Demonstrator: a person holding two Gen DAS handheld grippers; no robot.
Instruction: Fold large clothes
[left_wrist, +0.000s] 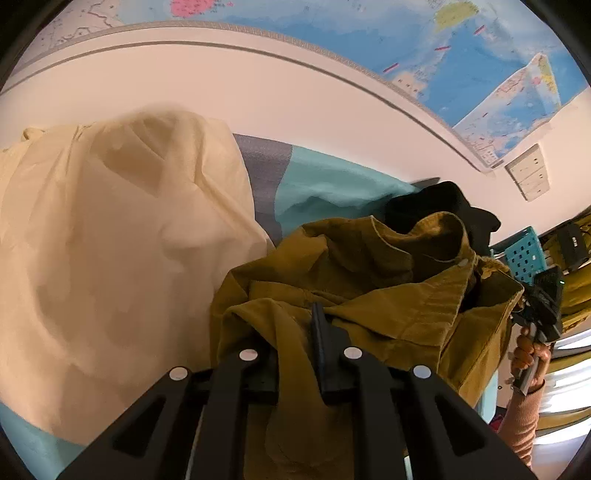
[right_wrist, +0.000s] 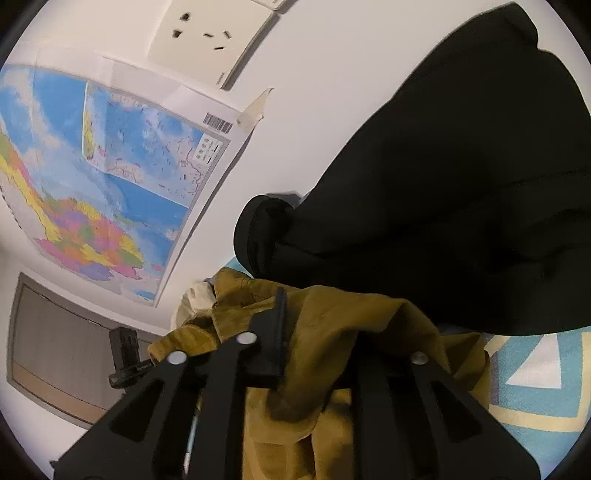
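An olive shirt (left_wrist: 388, 306) lies bunched on the bed. My left gripper (left_wrist: 301, 314) is shut on a fold of it; one finger (left_wrist: 321, 332) shows and cloth hides the other. At the right of the left wrist view, a hand (left_wrist: 524, 354) holds my right gripper (left_wrist: 543, 302) at the shirt's far edge. In the right wrist view the olive shirt (right_wrist: 332, 332) drapes over my right gripper (right_wrist: 306, 306). Its jaws stand apart with loose cloth between them. One finger (right_wrist: 275, 332) is visible and the other is covered.
A cream garment (left_wrist: 110, 240) is heaped at the left and a black garment (right_wrist: 443, 184) just behind the shirt. The bed sheet (left_wrist: 325, 184) is turquoise, with a pattern (right_wrist: 535, 387) at the right. A wall map (right_wrist: 110, 166), a socket (right_wrist: 207, 33) and a teal perforated basket (left_wrist: 524, 254) are close by.
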